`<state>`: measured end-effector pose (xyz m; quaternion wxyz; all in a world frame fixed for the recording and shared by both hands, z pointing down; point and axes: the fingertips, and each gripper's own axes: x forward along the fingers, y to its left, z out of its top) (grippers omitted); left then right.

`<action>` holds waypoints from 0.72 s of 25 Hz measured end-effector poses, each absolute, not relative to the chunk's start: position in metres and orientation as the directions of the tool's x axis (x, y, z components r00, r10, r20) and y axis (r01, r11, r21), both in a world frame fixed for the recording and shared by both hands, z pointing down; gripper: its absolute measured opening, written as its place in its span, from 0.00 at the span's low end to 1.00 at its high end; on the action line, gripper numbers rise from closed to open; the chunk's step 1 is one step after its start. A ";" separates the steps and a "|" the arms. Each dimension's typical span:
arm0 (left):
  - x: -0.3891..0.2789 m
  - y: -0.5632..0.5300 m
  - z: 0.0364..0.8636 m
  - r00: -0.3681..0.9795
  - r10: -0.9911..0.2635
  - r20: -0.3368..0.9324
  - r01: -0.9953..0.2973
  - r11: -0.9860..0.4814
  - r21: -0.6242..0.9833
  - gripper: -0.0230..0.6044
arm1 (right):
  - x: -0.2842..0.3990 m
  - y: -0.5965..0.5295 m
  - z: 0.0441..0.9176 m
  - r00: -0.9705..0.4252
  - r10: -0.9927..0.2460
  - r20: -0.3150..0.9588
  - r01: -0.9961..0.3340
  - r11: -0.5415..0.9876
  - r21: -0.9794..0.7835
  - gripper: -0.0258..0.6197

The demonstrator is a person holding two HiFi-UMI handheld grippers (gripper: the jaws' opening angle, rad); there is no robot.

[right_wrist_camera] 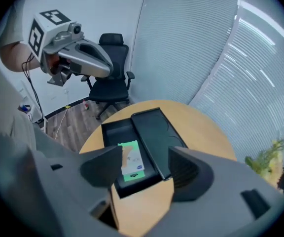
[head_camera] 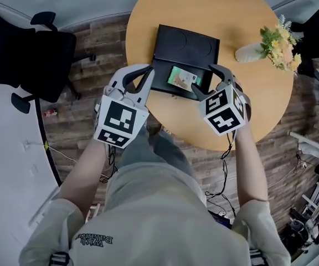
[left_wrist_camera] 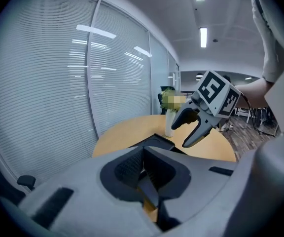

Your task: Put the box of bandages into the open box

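The box of bandages [head_camera: 181,78] lies flat in the tray of the open box [head_camera: 160,77], near the lower edge of the round wooden table [head_camera: 248,15]. It is a small white and green carton whose long axis runs along the tray. The matte black lid [head_camera: 186,46] lies beside it. My right hand-held gripper [right_wrist_camera: 146,157] is spread wide and holds nothing. I see the left hand-held gripper [left_wrist_camera: 144,162] pressed closed, empty, at the table's edge.
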<state>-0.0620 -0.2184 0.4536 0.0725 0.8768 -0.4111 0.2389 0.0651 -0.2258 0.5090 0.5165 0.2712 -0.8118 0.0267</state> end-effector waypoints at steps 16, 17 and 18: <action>-0.056 -0.213 0.344 0.549 -0.768 0.331 -0.743 -0.629 -0.227 0.07 | 0.094 -0.223 0.358 -0.355 -0.743 0.568 -0.709 0.610 0.354 0.17; -0.056 -0.213 0.335 0.550 -0.773 0.317 -0.743 -0.626 -0.235 0.07 | 0.095 -0.222 0.345 -0.361 -0.763 0.537 -0.730 0.589 0.346 0.15; -0.056 -0.212 0.327 0.552 -0.777 0.302 -0.744 -0.623 -0.243 0.07 | 0.097 -0.221 0.332 -0.368 -0.780 0.506 -0.749 0.571 0.335 0.14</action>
